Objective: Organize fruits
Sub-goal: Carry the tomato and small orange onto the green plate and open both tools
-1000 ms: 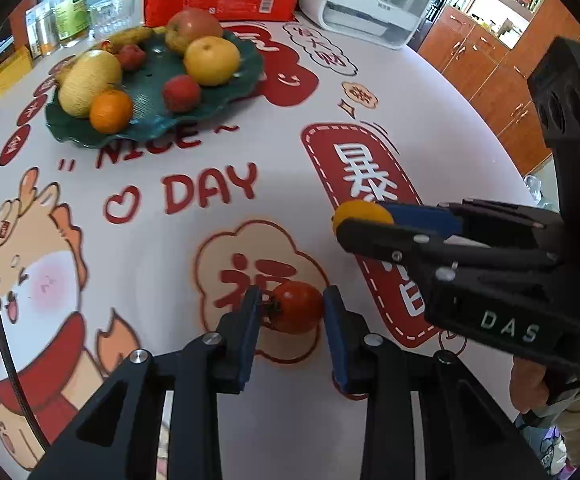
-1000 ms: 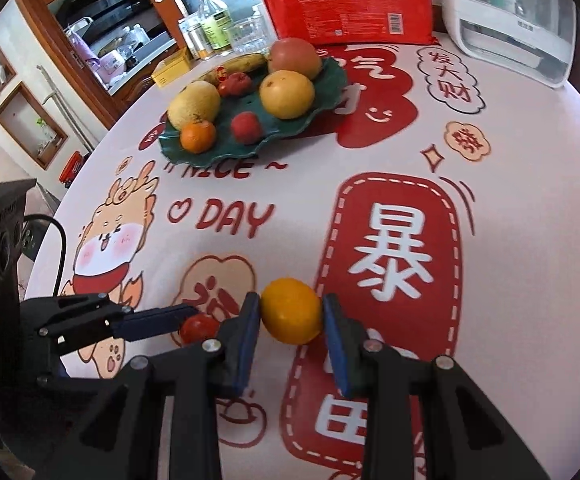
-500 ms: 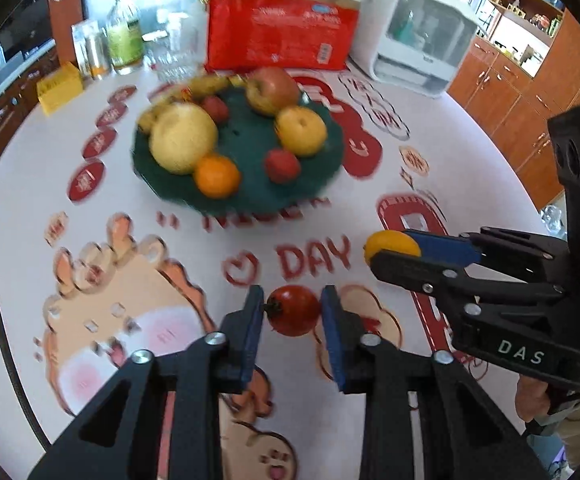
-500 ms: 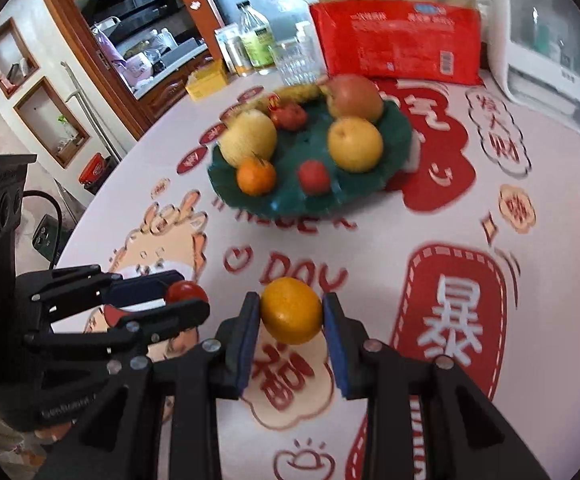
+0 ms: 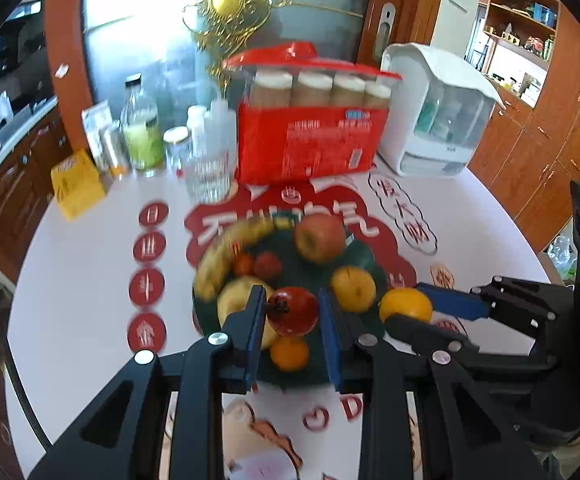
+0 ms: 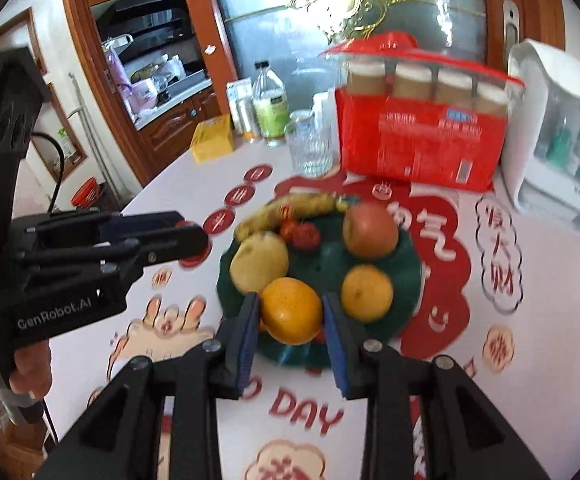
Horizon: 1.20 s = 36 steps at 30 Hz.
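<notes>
left gripper (image 5: 292,314) clamps tomato (image 5: 294,311) | right gripper (image 6: 290,316) clamps orange (image 6: 291,310) | both held above near edge of green plate (image 6: 404,296) | tip: lower into bare gaps, release gently, avoid nudging pear (image 6: 258,262)

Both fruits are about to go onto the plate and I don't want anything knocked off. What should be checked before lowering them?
1. Left gripper holds the red fruit between both pads: ok.
2. Right gripper holds the orange firmly: ok.
3. Both fruits are over the green plate: ok, as far as these views show.
4. Free spot beneath the red fruit: not ok, a small orange and a yellow pear lie there.
5. Height above the plate: cannot tell.
</notes>
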{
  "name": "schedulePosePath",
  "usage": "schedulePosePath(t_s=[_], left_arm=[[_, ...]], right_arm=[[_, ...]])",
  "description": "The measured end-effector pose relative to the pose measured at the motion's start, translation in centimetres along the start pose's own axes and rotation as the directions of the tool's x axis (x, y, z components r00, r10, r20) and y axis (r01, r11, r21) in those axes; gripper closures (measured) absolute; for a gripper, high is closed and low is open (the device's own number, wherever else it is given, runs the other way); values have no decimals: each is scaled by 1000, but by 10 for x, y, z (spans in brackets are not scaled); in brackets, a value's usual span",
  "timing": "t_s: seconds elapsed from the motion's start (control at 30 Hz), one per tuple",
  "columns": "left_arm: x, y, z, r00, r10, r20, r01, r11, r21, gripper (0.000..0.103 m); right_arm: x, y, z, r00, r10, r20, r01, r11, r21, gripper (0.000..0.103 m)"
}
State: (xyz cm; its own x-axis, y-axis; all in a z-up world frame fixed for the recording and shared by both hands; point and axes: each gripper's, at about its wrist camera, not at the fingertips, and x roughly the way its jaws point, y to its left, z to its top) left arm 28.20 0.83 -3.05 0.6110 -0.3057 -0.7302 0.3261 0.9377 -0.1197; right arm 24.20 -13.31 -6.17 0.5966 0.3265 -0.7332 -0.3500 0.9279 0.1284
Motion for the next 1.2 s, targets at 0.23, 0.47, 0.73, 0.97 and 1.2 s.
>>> schedulePosePath(t_s=[0.23,0.47,0.73,0.97,1.2], left_arm=[[27,5,40,999,-32,-2,32,999,11,78],[67,5,44,998,-48,-51,49,999,13,78],[112,12,35,990,-56,-133,57,998,4,78],[135,15,28,983,-61,-174,62,998,0,78],[134,10,26,985,-42,-166,47,999,27,48]], right_arm=[[23,-11,32,998,-67,11,67,997,38,71],[57,-25,34,994,-102,-27,104,990,95,71],[90,-28,23,992,-94,-86,103,989,108,71],[105,-30,19,990,-85,-114,97,989,111,71],[112,-29,16,988,-88,-129,102,989,106,69]])
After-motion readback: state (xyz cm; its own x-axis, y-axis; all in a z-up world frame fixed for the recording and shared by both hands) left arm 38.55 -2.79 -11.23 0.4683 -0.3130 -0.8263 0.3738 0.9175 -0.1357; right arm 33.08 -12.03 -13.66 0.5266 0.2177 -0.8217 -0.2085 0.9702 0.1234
